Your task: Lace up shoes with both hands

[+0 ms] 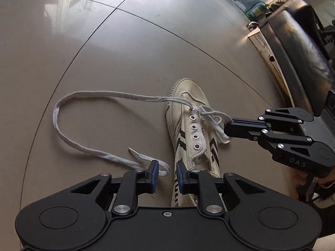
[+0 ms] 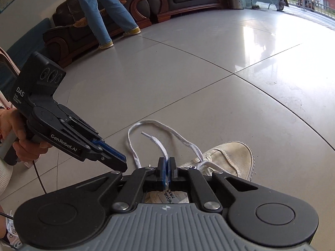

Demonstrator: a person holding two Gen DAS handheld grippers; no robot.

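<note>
The grey tiled floor (image 1: 125, 48) carries everything; no edge of it is near. On it lies the white canvas shoe (image 1: 189, 96), long axis running straight away from your left gripper (image 1: 166, 174), toe far. The lace (image 1: 62, 133) passes only the toe-most eyelets; four on the near row gape. Its left end loops back to just beside your left gripper's parted, empty pads. Your right gripper (image 1: 227, 128) pinches the right-hand lace. Readable: "DAS", "GenRobot.AI".
</note>
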